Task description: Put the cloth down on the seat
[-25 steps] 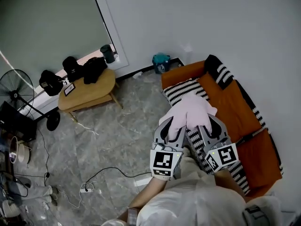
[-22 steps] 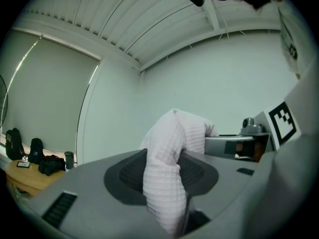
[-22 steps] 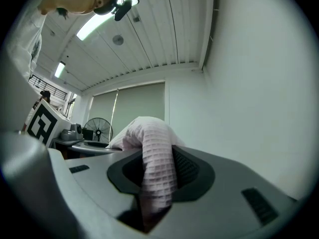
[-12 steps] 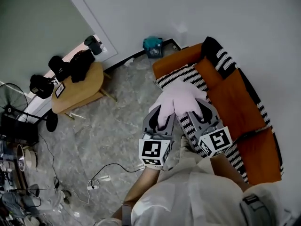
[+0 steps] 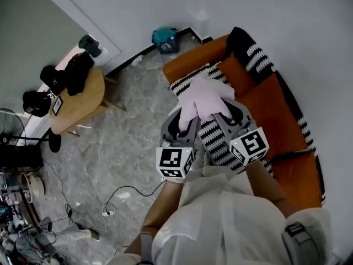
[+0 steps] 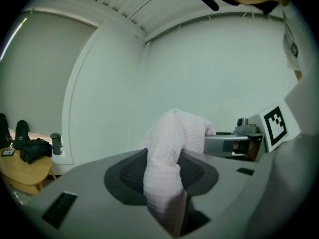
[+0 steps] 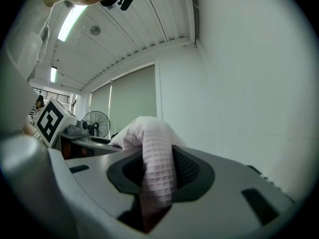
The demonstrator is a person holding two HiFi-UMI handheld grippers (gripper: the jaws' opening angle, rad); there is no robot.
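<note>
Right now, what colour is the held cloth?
Pale pink cloth, waffle-weave; the right gripper view shows it best.

I'm in a lived-in sitting room that doubles as a work corner. An orange fabric sofa (image 5: 259,101) with black-and-white striped cushions (image 5: 251,57) runs along a plain white wall (image 5: 248,4), on a grey marbled tile floor (image 5: 132,131). Across from it, a low rounded wooden counter (image 5: 77,101) carries black bags (image 5: 71,73), near a window with a pale roller blind (image 6: 35,73). A black pedestal fan (image 7: 96,123) stands nearby. Loose black cables (image 5: 132,187) trail over the floor, and tube lights (image 7: 70,23) sit in a white slatted ceiling (image 7: 134,34).
</note>
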